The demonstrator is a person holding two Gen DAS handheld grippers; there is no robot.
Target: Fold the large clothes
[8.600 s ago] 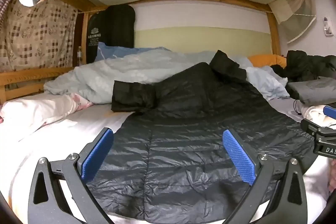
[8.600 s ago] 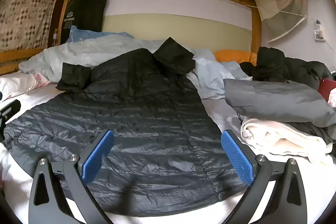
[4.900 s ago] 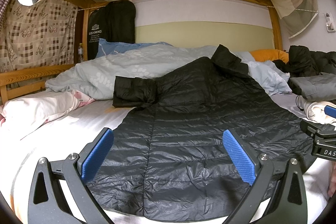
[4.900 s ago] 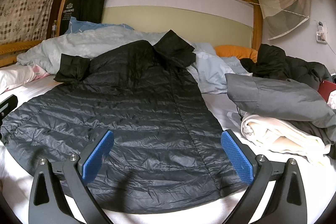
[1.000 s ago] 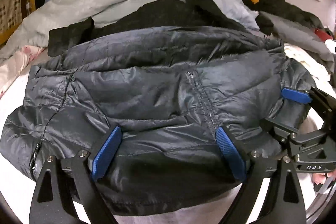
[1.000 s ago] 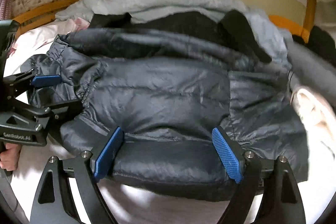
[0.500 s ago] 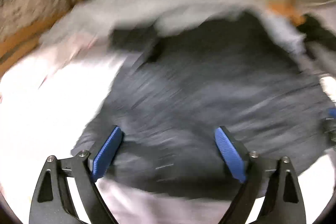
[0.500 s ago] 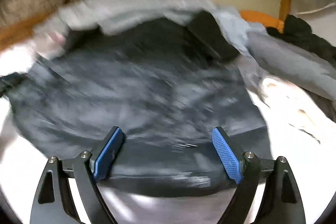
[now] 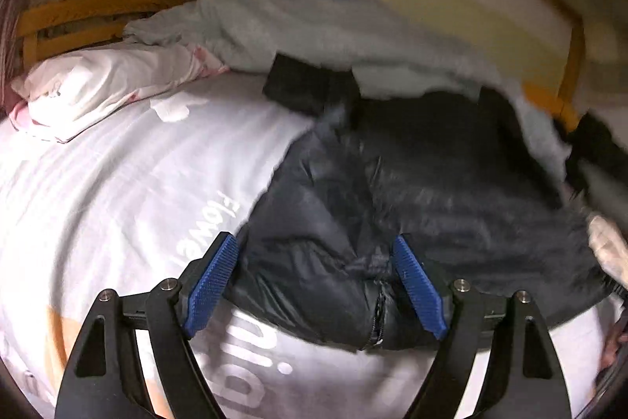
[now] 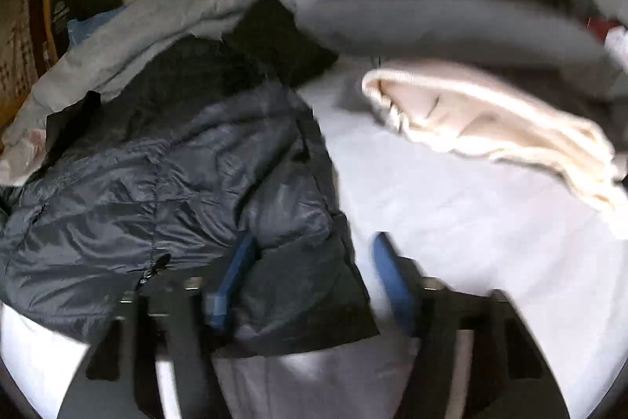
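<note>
A wood-framed bunk fills both views, its white sheet (image 9: pixel 117 183) printed with large pale lettering. At the far end a pale blue duvet (image 9: pixel 314 26) is heaped along the wall, with a pink-and-white pillow (image 9: pixel 106 85) on the left side of the left wrist view. On the right side of the bed lies a cream knit garment (image 10: pixel 490 120) beneath a grey one (image 10: pixel 451 22).

The dark quilted jacket (image 9: pixel 412 191) lies bunched on the sheet, doubled over on itself, its far part reaching up against the duvet and one dark sleeve end poking out towards the pillow.

The left hand-held gripper (image 9: pixel 316 281) stands wide apart, its blue pads on either side of the jacket's near corner by the zip end. The fabric bulges between them, and the pads do not appear to press on it.

The right hand-held gripper (image 10: pixel 314 277) is blurred, its jaws closing. The right-hand edge of the jacket (image 10: pixel 176 183) sits between them, the left pad against the fabric and the right pad over bare sheet, apart from the cloth.

At the far right edge of the left wrist view a sliver of a hand shows.
</note>
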